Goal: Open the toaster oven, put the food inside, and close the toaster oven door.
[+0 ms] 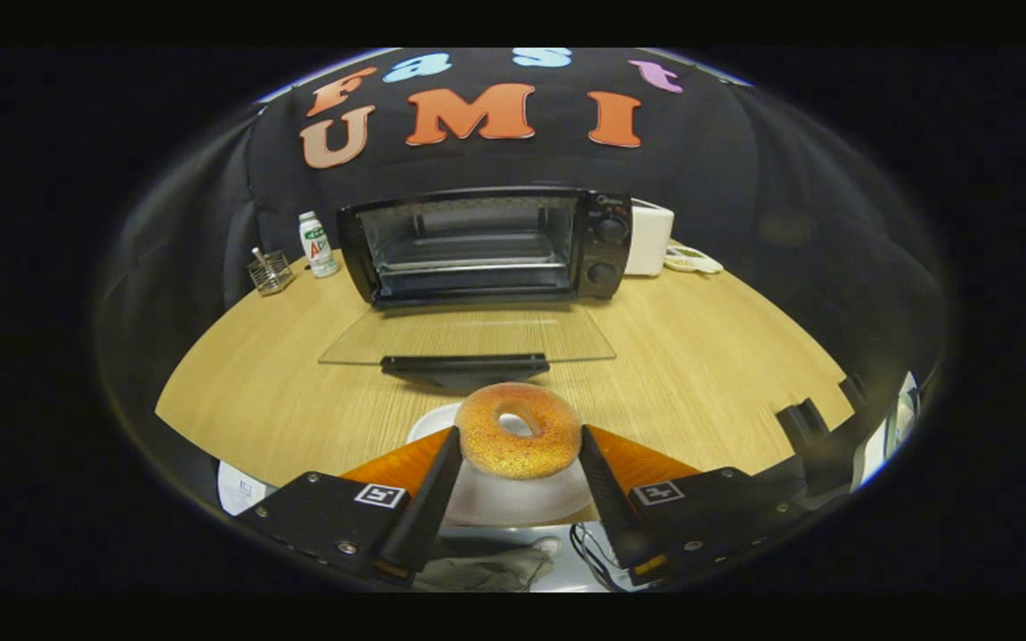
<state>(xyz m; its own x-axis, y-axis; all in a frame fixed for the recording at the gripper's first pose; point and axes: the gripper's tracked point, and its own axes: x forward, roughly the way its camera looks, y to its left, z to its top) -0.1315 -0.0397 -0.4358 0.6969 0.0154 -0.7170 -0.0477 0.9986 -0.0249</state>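
A round wooden table (700,356) carries everything here, its pale grain running from the near side out to the dark cloth wall at the far side. At the far middle of the table stands the black toaster oven (486,242), its cavity open and a wire rack visible inside, with two round knobs stacked on its right-hand panel. Its glass door (468,336) is folded fully down and lies flat toward the near side, the dark handle (465,364) running along its near edge. Just right of the oven, and partly behind it, sits a white boxy appliance (651,236), with a small white object on the table beside it. Left of the oven stands a small white bottle (317,244) with a green label, and further left a clear little holder (271,271) with something upright in it. Near the handle, on the near side, a white plate (513,499) lies on the table. The bagel (519,429), golden with a hole through its centre, sits between the jaws of the gripper (519,450), above the plate; the jaws are closed narrowly, both fingers pressing its left and right sides.
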